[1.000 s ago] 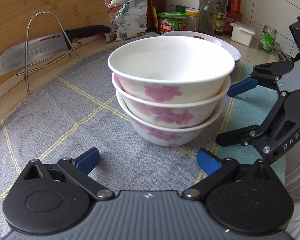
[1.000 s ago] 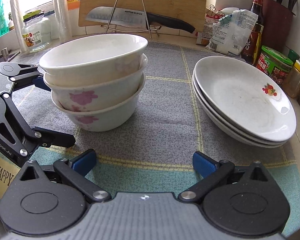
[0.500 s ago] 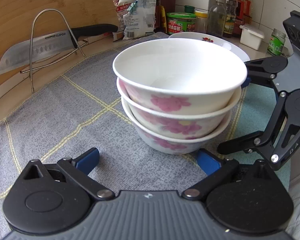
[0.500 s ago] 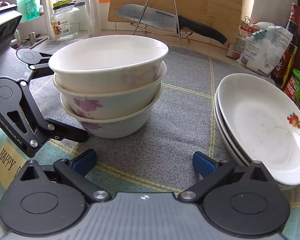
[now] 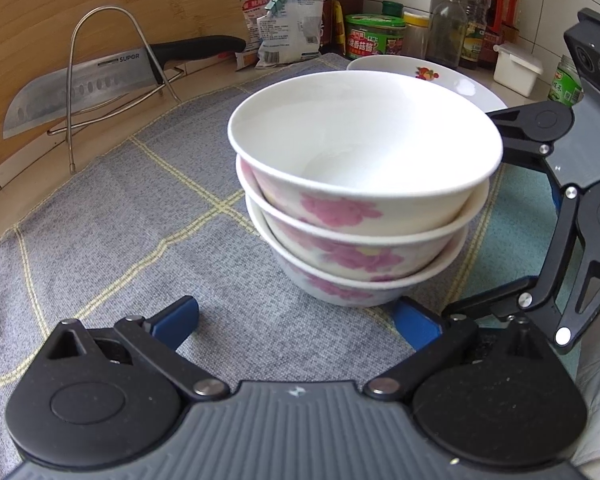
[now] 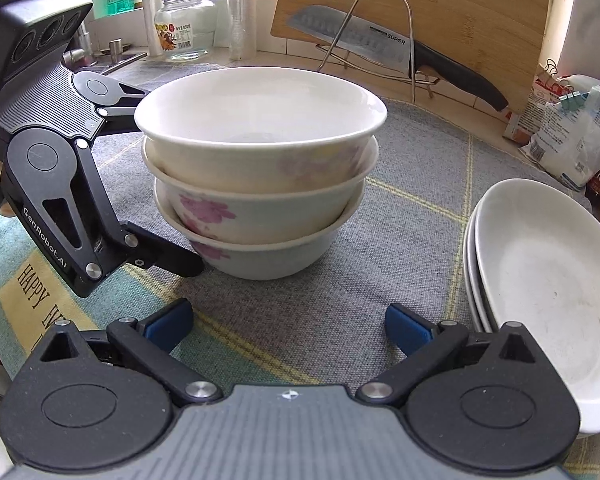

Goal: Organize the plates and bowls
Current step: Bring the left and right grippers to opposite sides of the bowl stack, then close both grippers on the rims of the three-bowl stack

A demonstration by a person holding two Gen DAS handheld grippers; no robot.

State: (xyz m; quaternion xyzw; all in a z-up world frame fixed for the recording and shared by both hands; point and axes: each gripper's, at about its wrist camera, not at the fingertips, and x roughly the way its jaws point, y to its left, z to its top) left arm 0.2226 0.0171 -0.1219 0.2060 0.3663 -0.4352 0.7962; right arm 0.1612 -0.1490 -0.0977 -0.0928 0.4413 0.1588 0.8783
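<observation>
Both the left gripper (image 5: 296,320) and right gripper (image 6: 288,324) are spread wide, empty, flanking the stack of three bowls (image 6: 260,168) beside the plates (image 6: 540,292)

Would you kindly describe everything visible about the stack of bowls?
The stack of bowls is three glossy white, ceramic-looking bowls with pink flower prints, nested upright, the top one empty. It stands on the grey checked cloth, left of the stacked plates. Both open grippers flank it; contact is unclear.

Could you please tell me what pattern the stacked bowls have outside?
White with pink flower prints on the bowls, clearest in the left wrist view.
</observation>
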